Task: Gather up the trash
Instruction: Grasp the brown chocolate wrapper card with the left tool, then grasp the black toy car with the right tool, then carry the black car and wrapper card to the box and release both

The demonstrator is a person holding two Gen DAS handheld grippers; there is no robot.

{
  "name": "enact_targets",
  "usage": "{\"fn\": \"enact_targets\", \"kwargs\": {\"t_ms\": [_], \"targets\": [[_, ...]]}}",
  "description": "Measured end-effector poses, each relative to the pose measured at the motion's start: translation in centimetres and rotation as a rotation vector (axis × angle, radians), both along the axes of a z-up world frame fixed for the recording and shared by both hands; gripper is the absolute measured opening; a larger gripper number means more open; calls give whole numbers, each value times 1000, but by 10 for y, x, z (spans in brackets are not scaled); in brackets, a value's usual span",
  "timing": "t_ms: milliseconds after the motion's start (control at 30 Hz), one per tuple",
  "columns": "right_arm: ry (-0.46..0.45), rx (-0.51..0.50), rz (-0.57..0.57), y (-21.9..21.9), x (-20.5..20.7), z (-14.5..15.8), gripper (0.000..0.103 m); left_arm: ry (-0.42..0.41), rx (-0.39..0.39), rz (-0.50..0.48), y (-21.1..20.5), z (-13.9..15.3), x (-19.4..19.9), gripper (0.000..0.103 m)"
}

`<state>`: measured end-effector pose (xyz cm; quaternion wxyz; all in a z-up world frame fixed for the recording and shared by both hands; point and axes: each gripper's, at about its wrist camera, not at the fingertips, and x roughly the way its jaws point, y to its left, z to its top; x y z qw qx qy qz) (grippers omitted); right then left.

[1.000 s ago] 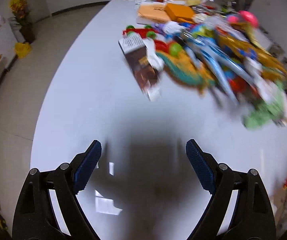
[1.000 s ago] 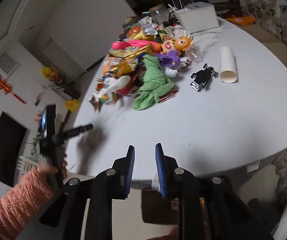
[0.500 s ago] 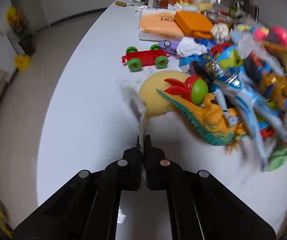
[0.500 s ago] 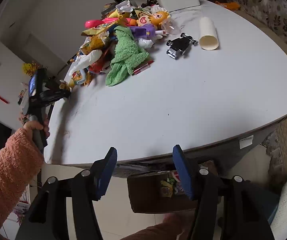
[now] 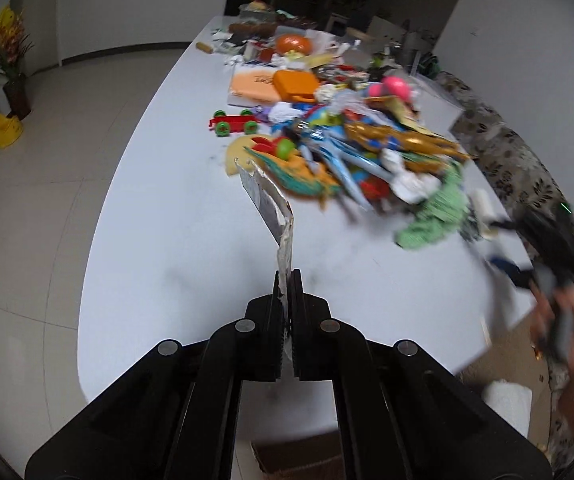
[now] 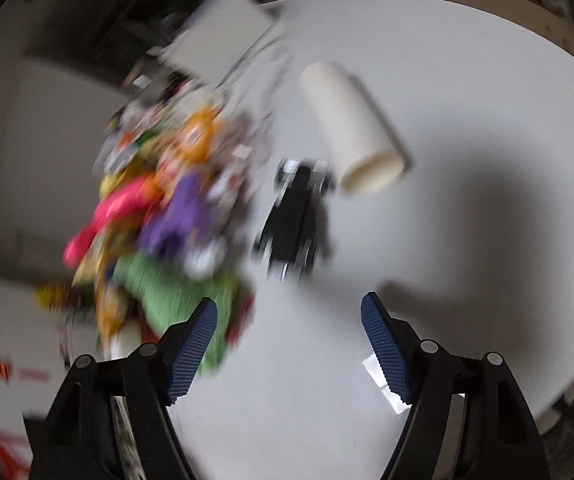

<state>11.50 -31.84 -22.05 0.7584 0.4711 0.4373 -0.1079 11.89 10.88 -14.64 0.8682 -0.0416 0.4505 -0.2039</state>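
Collecting under way: left claw (image 5: 286,280) clenched on a torn wrapper (image 5: 269,196), lifted clear of the white bench (image 5: 175,216); right claw (image 6: 289,312), jaws just spreading with nothing between them, hangs over the bench near a paper cup (image 6: 351,128) and black toy car (image 6: 295,216); wrapper not yet binned; toy pile (image 5: 351,152) unsorted, likely more trash within

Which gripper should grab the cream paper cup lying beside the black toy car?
Right. The right gripper is open with nothing between its jaws and faces the cream paper cup and black toy car. The left gripper is shut on a flat torn wrapper.
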Motion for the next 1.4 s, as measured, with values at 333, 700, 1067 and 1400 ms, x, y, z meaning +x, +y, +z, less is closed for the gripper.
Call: {"fn": "enact_targets", "kwargs": {"t_ms": [333,700,1067,1400], "targets": [[188,-208,52,-2,68,1,67,21,-35,-26,7,3,-48,2],[174,-355,252,13,41,7,34,41,-61,-70,-9,-4,-50,2],[1,-444,580,80,-81,64,34,82,-28,-222,-53,-19,-86,2],[194,-308,772,121,-177,-9,34,321,23,-265,-87,-100,-145,2]]}}
